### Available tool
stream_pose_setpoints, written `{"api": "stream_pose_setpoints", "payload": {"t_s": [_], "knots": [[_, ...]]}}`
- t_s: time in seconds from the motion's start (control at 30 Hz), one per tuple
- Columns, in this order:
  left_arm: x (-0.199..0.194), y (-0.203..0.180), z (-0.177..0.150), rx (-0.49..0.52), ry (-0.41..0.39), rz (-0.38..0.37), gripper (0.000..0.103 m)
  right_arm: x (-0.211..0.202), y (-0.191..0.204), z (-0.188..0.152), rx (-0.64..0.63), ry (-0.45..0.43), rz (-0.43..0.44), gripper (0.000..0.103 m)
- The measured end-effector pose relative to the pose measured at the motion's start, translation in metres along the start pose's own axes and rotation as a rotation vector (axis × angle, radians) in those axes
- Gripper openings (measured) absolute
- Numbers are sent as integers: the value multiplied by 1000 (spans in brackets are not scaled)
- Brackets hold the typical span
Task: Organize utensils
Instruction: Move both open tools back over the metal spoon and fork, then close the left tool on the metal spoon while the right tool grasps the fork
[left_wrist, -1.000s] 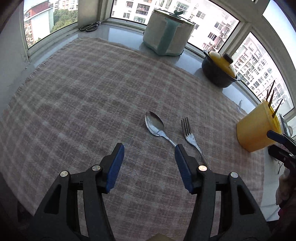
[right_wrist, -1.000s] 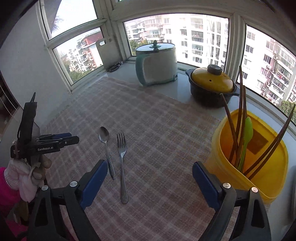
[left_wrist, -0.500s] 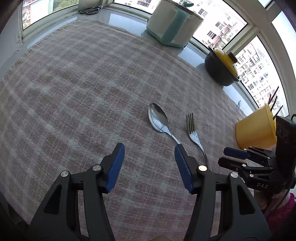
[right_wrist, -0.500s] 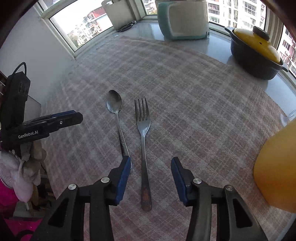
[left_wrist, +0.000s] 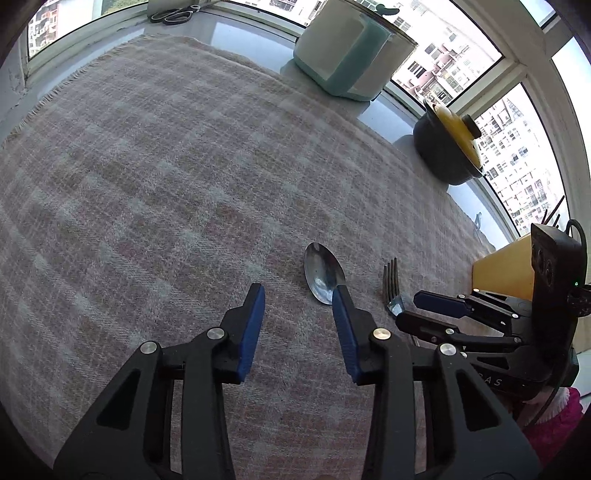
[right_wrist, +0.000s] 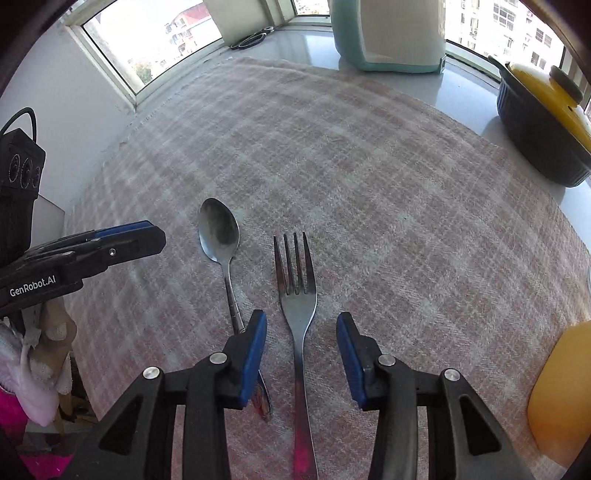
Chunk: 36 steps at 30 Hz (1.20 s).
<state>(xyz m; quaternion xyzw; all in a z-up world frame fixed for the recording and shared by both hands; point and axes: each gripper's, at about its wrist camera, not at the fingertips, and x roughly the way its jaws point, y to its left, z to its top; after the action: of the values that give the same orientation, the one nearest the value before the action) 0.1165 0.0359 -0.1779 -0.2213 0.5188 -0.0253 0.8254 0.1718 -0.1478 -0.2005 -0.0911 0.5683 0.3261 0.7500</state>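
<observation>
Blue-padded and black, the right gripper (right_wrist: 301, 354) straddles the neck of the plain steel fork (right_wrist: 297, 295), jaws just narrowed but not yet pinching. Its left pad sits over the handle of the steel spoon (right_wrist: 219, 236) lying just beside, so closing might nudge or catch both. The left gripper (left_wrist: 297, 325), spread with nothing between, has just been closing beside the spoon's bowl; the two tools could collide. Thin metal may slip on the pink checked woven cloth (right_wrist: 406, 192). Toward the cloth's right edge waits the yellow plastic holder (right_wrist: 561, 398).
</observation>
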Motion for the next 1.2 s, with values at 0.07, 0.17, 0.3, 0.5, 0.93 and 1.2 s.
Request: {"api": "stream_pose_setpoints", "payload": {"t_s": [0.07, 0.17, 0.3, 0.5, 0.93, 1.2], "knots": [[3, 1, 4, -7, 3, -18, 38, 2, 2, 5, -1, -2, -5, 42], [8, 0, 10, -2, 5, -28, 38, 6, 3, 10, 1, -3, -7, 42], [15, -3, 15, 28, 10, -32, 38, 10, 7, 15, -16, 2, -24, 42], [29, -2, 19, 40, 34, -49, 32, 14, 9, 19, -18, 5, -35, 42], [45, -2, 24, 49, 66, -77, 8, 21, 13, 27, -35, 9, -75, 35], [46, -4, 25, 68, 71, -81, 6, 26, 22, 31, -74, 7, -128, 30]]}}
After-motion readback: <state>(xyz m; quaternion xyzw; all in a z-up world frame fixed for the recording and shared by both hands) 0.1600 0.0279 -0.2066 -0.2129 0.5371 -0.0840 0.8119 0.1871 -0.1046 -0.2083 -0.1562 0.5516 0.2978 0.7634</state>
